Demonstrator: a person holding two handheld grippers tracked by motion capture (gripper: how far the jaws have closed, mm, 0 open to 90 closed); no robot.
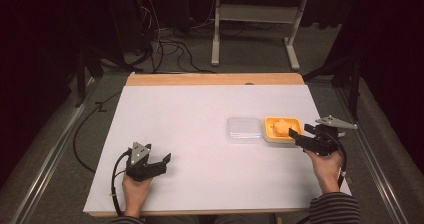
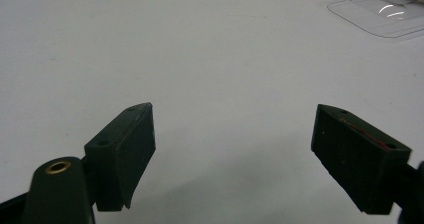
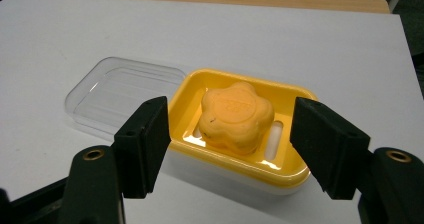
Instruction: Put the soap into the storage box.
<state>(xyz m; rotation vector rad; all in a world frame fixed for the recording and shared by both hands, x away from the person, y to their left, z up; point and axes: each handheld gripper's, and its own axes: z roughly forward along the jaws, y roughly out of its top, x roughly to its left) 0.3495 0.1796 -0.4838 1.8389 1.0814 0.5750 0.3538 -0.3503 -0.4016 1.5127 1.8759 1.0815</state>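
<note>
The right gripper [image 3: 230, 149], jaws spread astride the yellow soap dish [image 3: 190, 96] beside its clear lid [image 3: 105, 91], should centre squarely on the flower-shaped soap [image 3: 236, 115] before pinching; the left gripper [image 1: 161, 163] rests open.

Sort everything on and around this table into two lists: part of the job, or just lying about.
Part of the job: orange soap; yellow soap dish; clear lid; right gripper.

Lying about: left gripper, idle; floor cables; second table's legs.
</note>
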